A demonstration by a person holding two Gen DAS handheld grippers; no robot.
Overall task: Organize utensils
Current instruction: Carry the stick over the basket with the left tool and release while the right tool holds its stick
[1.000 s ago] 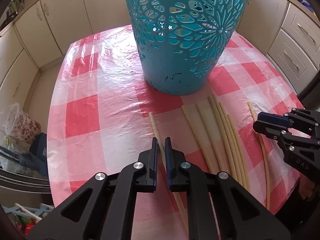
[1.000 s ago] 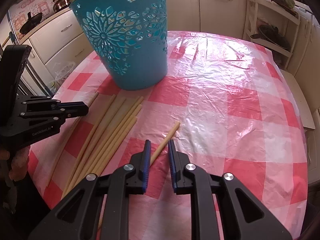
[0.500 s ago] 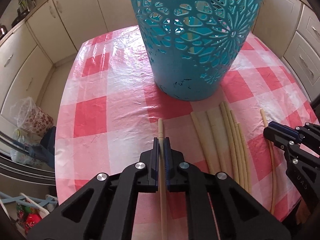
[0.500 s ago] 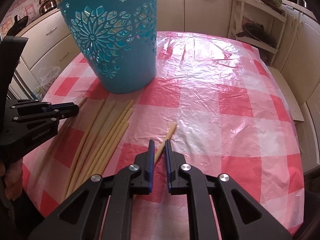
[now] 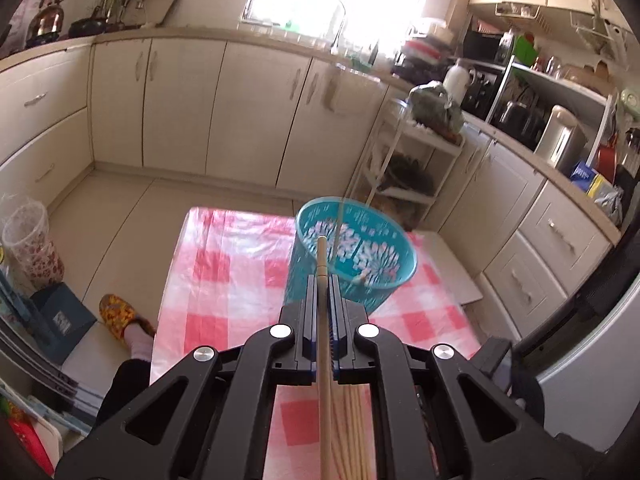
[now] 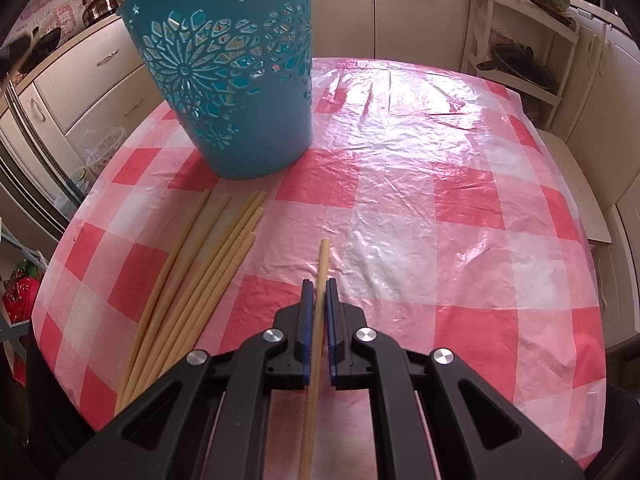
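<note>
Checked tablecloth [image 6: 400, 184] fills the right view, where the right gripper [image 6: 319, 300] clamps one chopstick [image 6: 322, 256] at lower centre, while the left gripper [image 5: 322, 296], raised high, clamps another chopstick [image 5: 321, 252] toward the teal basket [image 5: 394, 248] at centre; a skewed release could miss its rim.

Table [image 6: 460, 184] covered in red-and-white checked plastic cloth, wrinkled, glossy under window light. Teal cut-out basket [image 6: 236, 80] stands upright on cloth, upper left of right wrist frame. Bundle of pale sticks [image 6: 200, 280] lies flat on cloth at lower left, far ends just short of basket base.
</note>
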